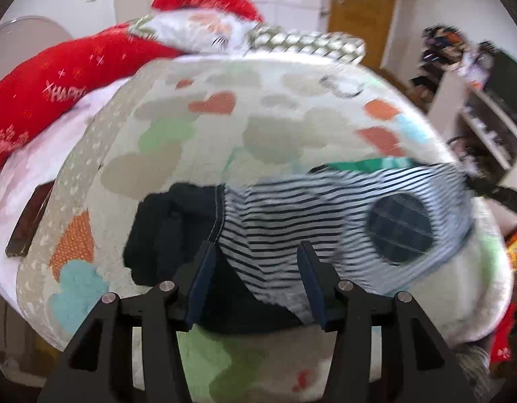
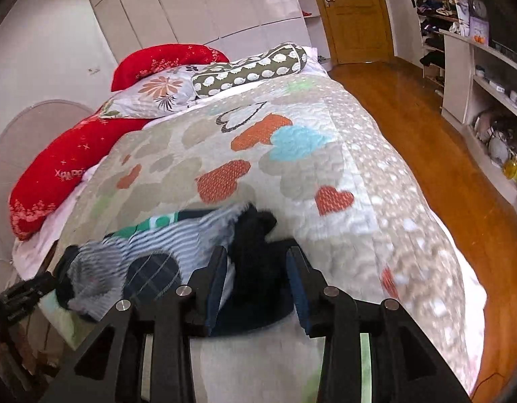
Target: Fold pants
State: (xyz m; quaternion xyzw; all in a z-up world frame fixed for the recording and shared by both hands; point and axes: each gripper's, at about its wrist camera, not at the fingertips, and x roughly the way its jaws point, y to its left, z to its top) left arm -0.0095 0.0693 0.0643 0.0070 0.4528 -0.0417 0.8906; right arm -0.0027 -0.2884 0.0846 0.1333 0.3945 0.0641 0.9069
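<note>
The pants (image 1: 292,221) lie bunched on the near part of the bed, on top of a quilt (image 1: 198,127) printed with hearts in orange, green, blue and beige. They are made of white cloth with thin dark stripes, they carry a dark round checked patch (image 1: 401,228), and they have a black part (image 1: 171,231) and a green band (image 1: 356,164) at the far edge. In the left wrist view the left gripper (image 1: 256,262) hangs just over the pants; its jaws stand partly open, with striped and black cloth lying between them, but the pads do not press on it, so nothing is held. In the right wrist view the right gripper (image 2: 258,268) is above the black end of the pants (image 2: 255,245), and its jaws are also partly open, with the black cloth between them and no grip that I can see. The left gripper appears there too, at the left edge beside the pants. At the head of the bed rest a long red pillow (image 2: 57,174), a flowered pillow (image 2: 151,97) and a dotted bolster (image 2: 251,70). A wooden door (image 2: 352,13) and white shelves (image 2: 476,77) stand beyond the wooden floor (image 2: 426,154).
</note>
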